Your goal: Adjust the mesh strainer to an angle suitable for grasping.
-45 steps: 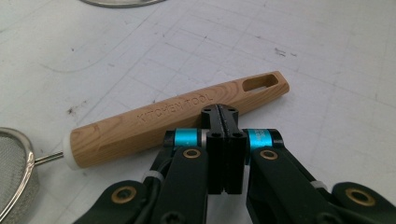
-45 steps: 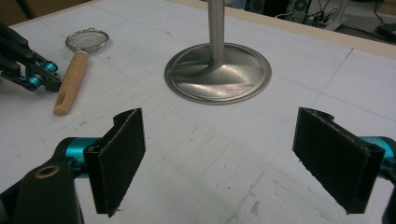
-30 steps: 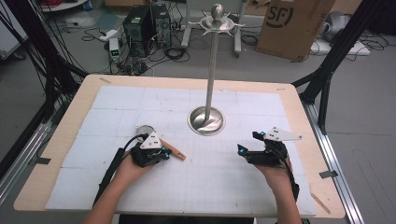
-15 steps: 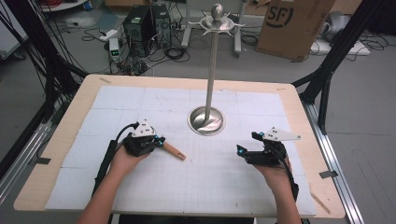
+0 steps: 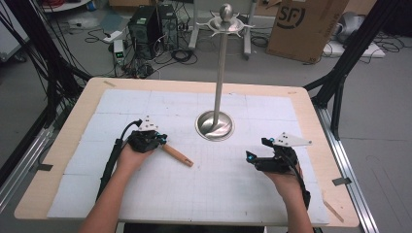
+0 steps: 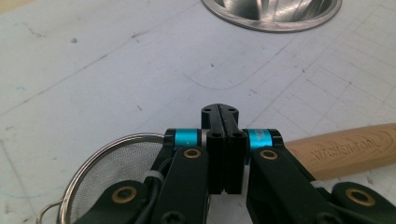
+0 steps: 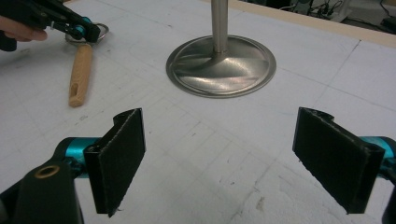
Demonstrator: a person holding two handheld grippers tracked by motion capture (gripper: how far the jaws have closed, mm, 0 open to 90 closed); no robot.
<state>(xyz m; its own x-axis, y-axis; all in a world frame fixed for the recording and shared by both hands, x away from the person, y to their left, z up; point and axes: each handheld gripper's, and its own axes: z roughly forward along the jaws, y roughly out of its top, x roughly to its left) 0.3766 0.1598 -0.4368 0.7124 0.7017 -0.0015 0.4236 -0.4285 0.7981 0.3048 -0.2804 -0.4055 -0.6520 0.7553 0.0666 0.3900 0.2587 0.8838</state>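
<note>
The table (image 5: 87, 145) carries a steel stand (image 5: 215, 125) at its centre. Left of the stand's base lies a mesh strainer (image 6: 112, 172) with a wooden handle (image 5: 177, 155); its long axis runs from the left gripper (image 5: 154, 141) toward the table's middle. That gripper's jaws are pressed together over the neck between mesh and handle; whether they pinch it cannot be told. The right gripper (image 7: 224, 158), jaws spread wide and empty, sits well apart, so the left is nearer.
</note>
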